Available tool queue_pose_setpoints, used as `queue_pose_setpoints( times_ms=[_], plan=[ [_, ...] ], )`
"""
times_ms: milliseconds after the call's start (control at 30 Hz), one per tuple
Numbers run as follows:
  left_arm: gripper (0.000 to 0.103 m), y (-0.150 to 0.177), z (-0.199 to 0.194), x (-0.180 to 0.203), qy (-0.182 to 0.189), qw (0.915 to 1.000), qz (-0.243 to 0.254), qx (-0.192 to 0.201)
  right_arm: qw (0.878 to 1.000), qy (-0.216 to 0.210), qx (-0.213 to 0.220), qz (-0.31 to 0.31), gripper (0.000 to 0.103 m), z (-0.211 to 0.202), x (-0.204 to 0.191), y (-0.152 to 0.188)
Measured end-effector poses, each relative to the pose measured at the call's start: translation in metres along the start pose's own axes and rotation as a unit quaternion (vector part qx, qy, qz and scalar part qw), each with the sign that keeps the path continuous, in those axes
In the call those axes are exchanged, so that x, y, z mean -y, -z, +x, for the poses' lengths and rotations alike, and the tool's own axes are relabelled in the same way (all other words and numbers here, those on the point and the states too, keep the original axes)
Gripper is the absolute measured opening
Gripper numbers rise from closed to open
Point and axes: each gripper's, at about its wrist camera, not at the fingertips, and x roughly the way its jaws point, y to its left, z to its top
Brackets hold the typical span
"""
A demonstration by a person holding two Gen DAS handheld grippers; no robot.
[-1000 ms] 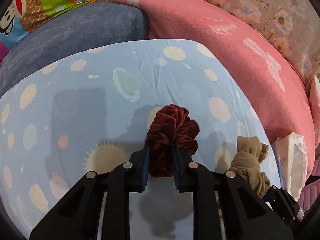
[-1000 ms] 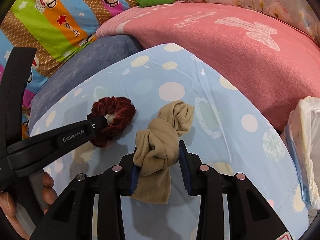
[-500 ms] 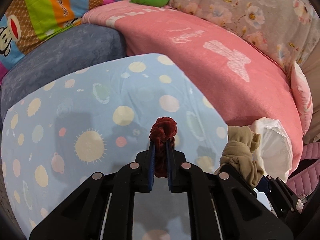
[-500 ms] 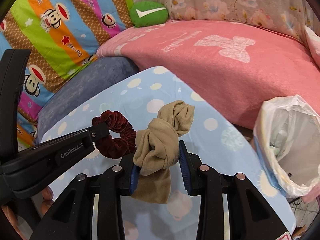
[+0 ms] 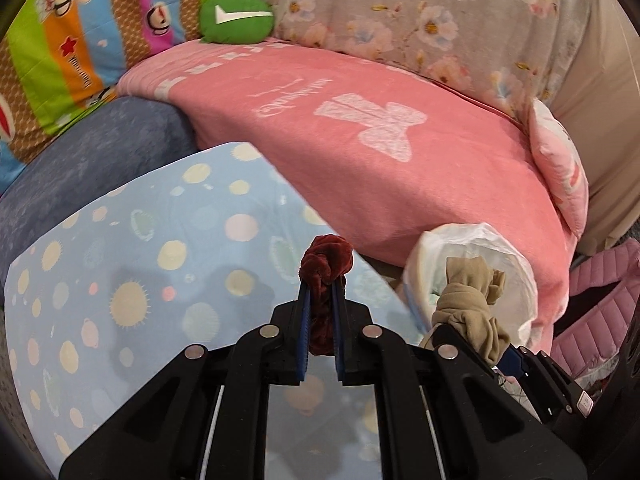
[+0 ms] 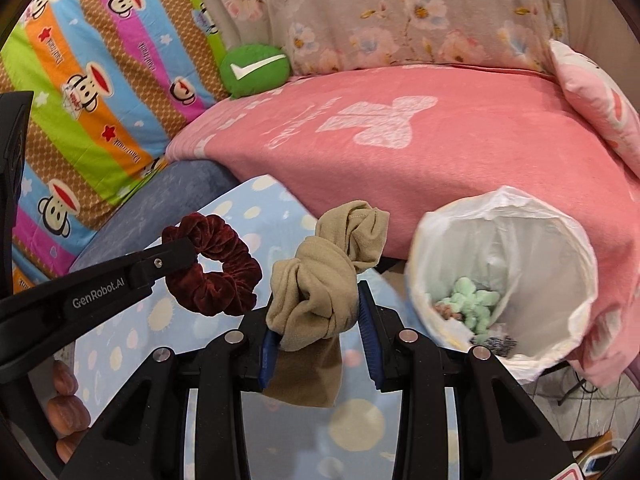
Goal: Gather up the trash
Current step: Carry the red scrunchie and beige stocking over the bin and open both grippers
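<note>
Several green scraps [image 6: 466, 300] inside bag [image 6: 568, 240]

Your left grip: dark maroon velvet scrunchie [image 5: 325, 264] | your right: knotted khaki-tan cloth [image 6: 320, 284] | below you: pale blue sheet [image 5: 160, 264] dotted cream, pink, mint | beside: white bag [image 6: 532, 240] holding mint-green scraps | behind: pink blanket [image 5: 400, 168] with white print, green cushion [image 6: 255, 70] with white tick, rainbow-striped monkey-print fabric [image 6: 92, 80]

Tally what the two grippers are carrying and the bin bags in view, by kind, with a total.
Dark red velvet scrunchie, in the left gripper: 1
Knotted beige cloth, in the right gripper: 1
White trash bag, open: 1
Total: 3
</note>
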Motion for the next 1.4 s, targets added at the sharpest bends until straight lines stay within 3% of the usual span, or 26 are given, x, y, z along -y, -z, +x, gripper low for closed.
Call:
queue_pose_setpoints(
  times_ms=[533, 900, 933, 1067, 1400],
  plan=[
    [0.009, -0.004, 0.027, 0.141, 0.063, 0.994, 0.086, -0.023, 0.994, 0.06, 0.034, 0.087, 0.034, -0.042, 0.135, 0.004],
    [0.013, -0.004, 0.054, 0.188, 0.08, 0.9899, 0.109, -0.04, 0.99, 0.081, 0.03, 0.115, 0.034, -0.039, 0.178, 0.005],
    [0.014, -0.005, 0.057, 0.19, 0.08, 0.9899, 0.109, -0.04, 0.99, 0.082, 0.029, 0.115, 0.034, -0.037, 0.18, 0.005],
    [0.05, -0.006, 0.061, 0.191, 0.06, 0.9917, 0.111, -0.028, 0.99, 0.084, 0.026, 0.114, 0.034, -0.031, 0.184, 0.002],
    [0.057, -0.009, 0.068, 0.168, 0.035, 0.9945, 0.097, -0.021, 0.992, 0.082, 0.019, 0.097, 0.034, -0.014, 0.177, -0.01]
  ],
)
